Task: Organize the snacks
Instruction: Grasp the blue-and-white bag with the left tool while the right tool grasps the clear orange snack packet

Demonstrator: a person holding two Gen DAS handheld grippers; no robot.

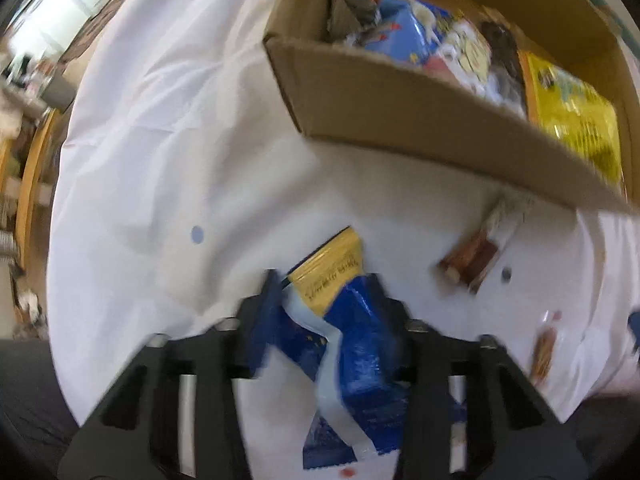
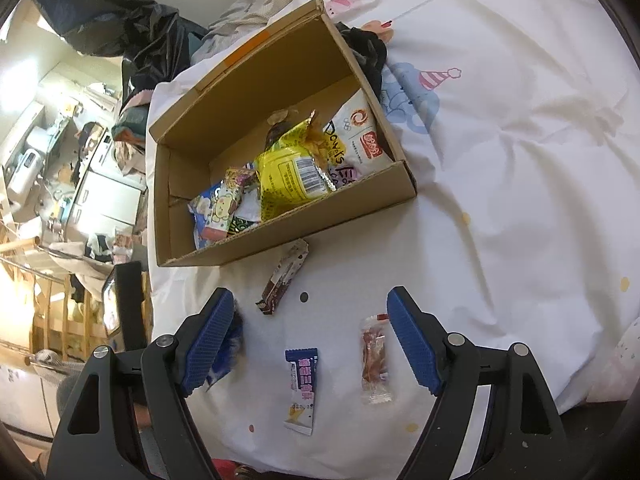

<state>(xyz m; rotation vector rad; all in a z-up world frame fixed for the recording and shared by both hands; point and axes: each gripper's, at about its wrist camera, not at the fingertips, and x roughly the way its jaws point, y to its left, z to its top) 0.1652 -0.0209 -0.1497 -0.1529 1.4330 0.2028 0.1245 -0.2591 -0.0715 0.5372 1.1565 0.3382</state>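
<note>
Blurred blue-yellow snack packet [image 1: 340, 320] pinched in left gripper [image 1: 326, 292]; right gripper [image 2: 310, 320] spread wide.

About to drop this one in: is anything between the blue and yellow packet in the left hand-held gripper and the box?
Nothing visible. The left hand-held gripper is clamped on the blue and yellow packet, and only bare sheet lies before the cardboard box. Its near wall has to be cleared; the brown bar lies off to the right.

Both grippers share one build. The right gripper [image 2: 310, 340] has black angular arms with triangular cut-outs, round silver screws at the joints, and blue pads [image 2: 412, 340] with a fine grid texture. The left gripper [image 1: 324, 300] shows the same black arms, silver screws and blue pads, blurred.
</note>
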